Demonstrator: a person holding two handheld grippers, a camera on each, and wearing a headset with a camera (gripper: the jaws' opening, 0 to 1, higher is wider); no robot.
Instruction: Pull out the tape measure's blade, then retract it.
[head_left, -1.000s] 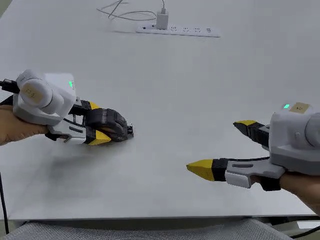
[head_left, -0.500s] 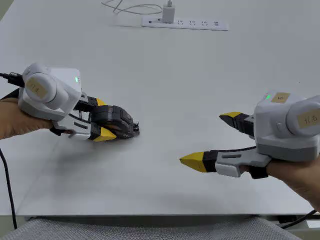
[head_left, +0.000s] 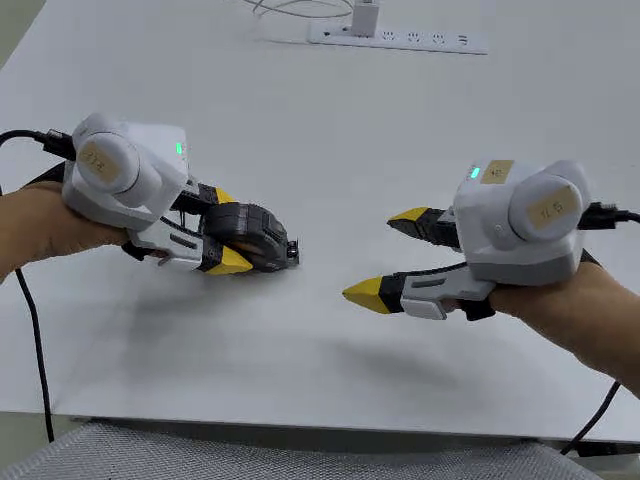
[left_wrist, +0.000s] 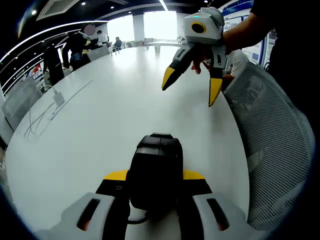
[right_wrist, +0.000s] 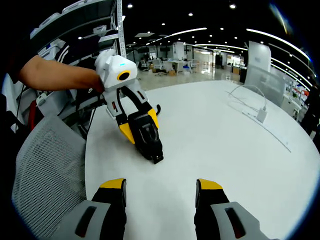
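left tongs (head_left: 232, 232) clamp the tape (head_left: 258, 238), which rests on the desk (head_left: 320, 120). right tongs (head_left: 383, 254) gape open, well apart from the tape, facing its hook (head_left: 292, 252): i'd pinch only that, pull straight.

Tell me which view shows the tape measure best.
The right gripper view: the tape measure faces the camera, its blade end visible, clamped by the left gripper. The head view shows it side-on, partly hidden by the jaws. The left gripper view shows its dark back.
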